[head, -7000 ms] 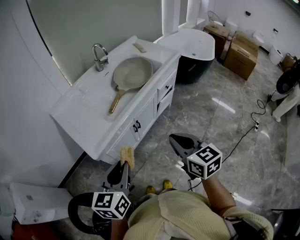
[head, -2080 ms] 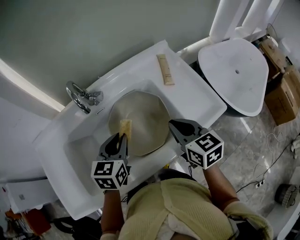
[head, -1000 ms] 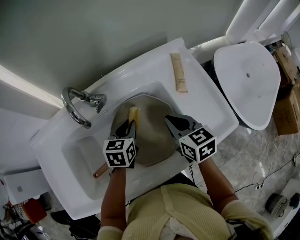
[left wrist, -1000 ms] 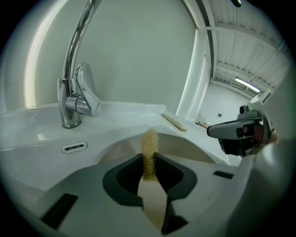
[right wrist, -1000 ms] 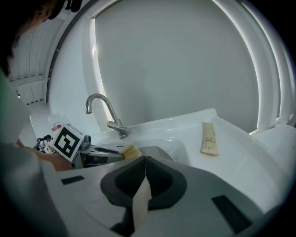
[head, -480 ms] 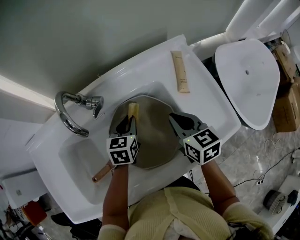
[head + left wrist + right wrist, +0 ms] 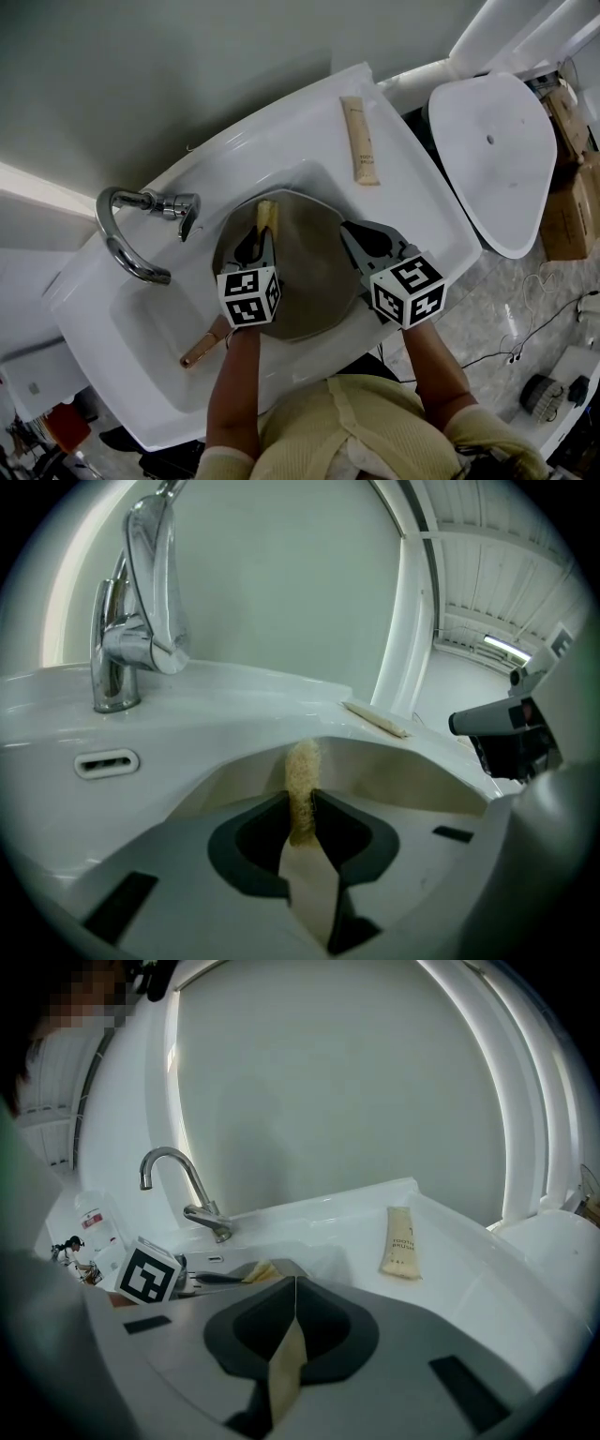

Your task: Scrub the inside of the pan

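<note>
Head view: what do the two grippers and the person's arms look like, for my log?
The left gripper and right gripper match: grey bodies with dark, rounded jaws that taper to a tip. Each carries a white cube printed with black square markers. No cables show. The person wears a pale yellow knitted top, with the forearms left bare.

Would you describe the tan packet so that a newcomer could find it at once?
Find the white washbasin with the pan in its bowl. On its rim beyond the pan, at the end away from the tap, lies the packet. It alone is a slim tan strip lying loose on bare white.
</note>
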Demonstrator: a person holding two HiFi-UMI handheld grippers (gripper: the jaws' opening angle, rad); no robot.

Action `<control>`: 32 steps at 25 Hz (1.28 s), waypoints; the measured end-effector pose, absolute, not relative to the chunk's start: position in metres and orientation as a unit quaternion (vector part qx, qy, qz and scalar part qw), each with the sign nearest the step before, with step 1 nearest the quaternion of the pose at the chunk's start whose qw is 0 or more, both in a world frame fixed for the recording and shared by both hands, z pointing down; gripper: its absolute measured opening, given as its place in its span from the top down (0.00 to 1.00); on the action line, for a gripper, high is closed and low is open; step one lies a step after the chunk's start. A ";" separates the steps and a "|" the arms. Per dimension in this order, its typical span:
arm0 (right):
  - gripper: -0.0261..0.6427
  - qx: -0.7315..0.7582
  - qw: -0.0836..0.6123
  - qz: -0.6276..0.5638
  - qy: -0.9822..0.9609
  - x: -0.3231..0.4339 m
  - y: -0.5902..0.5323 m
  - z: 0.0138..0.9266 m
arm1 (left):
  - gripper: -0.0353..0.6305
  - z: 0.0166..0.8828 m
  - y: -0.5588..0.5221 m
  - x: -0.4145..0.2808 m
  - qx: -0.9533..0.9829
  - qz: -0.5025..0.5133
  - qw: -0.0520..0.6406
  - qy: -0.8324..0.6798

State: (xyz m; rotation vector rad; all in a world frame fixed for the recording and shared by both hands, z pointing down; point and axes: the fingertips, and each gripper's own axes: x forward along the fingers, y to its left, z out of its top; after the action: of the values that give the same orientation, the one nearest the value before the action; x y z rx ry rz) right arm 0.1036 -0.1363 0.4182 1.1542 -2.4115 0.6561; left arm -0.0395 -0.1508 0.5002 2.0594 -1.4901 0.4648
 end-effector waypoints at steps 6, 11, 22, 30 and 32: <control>0.92 0.416 0.223 0.211 -0.856 0.107 -0.142 0.423 | 0.77 0.509 -0.155 -0.035 0.770 0.187 0.276 -0.544; 0.92 0.439 0.284 0.169 -0.836 0.118 -0.149 0.436 | 0.77 0.517 -0.154 -0.030 0.774 0.198 0.278 -0.533; 0.92 0.429 0.330 0.183 -0.821 0.116 -0.149 0.462 | 0.77 0.526 -0.153 -0.016 0.778 0.191 0.296 -0.520; 0.92 0.428 0.332 0.183 -0.821 0.117 -0.149 0.463 | 0.77 0.527 -0.150 0.013 0.800 0.208 0.287 -0.484; 0.92 0.426 0.332 0.183 -0.821 0.117 -0.148 0.462 | 0.76 0.528 -0.148 0.019 0.805 0.210 0.286 -0.476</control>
State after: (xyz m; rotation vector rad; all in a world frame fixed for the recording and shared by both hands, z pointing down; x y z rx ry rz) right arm 0.1169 -0.1480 0.4624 1.1142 -2.1455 0.4785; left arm 0.0187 -0.1475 0.5277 2.1525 -1.2714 0.5625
